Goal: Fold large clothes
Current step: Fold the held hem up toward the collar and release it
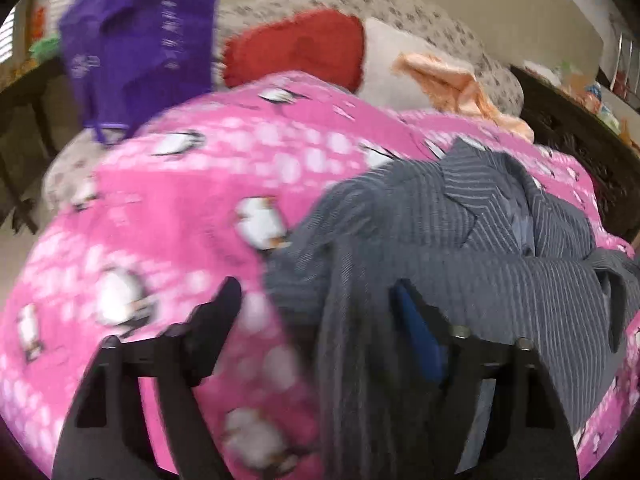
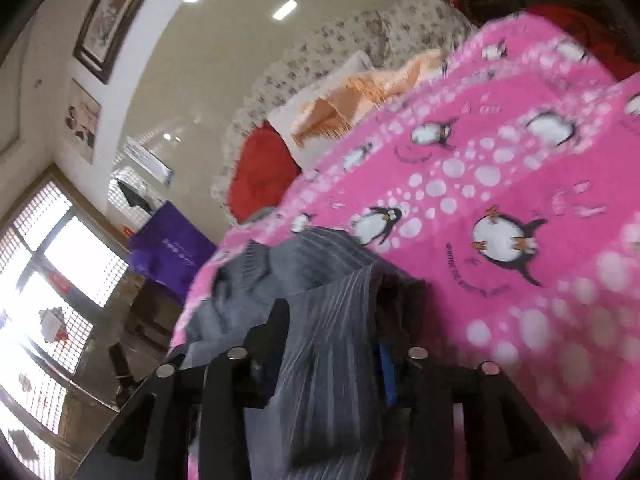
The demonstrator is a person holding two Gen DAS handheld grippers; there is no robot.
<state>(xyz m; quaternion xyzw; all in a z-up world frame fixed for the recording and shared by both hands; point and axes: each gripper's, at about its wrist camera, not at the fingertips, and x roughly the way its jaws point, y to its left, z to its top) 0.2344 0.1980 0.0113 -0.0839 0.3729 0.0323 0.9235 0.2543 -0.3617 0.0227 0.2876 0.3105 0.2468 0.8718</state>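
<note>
A grey striped shirt (image 1: 460, 248) lies crumpled on a pink penguin-print blanket (image 1: 168, 216) that covers the bed. My left gripper (image 1: 316, 304) is open, its jaws wide apart, and a fold of the shirt hangs down between them against the right finger. In the right wrist view the shirt (image 2: 320, 320) bunches up on the blanket (image 2: 500, 184). My right gripper (image 2: 332, 312) is shut on a fold of the shirt, which fills the space between the fingers and hangs toward the camera.
At the head of the bed are a red cushion (image 1: 296, 48), a white pillow (image 1: 404, 64), an orange cloth (image 1: 460, 84) and a floral cover (image 1: 400, 8). A purple bag (image 1: 144, 40) hangs at left. A dark wooden bed frame (image 1: 580, 148) runs at right. A window (image 2: 48, 280) is left.
</note>
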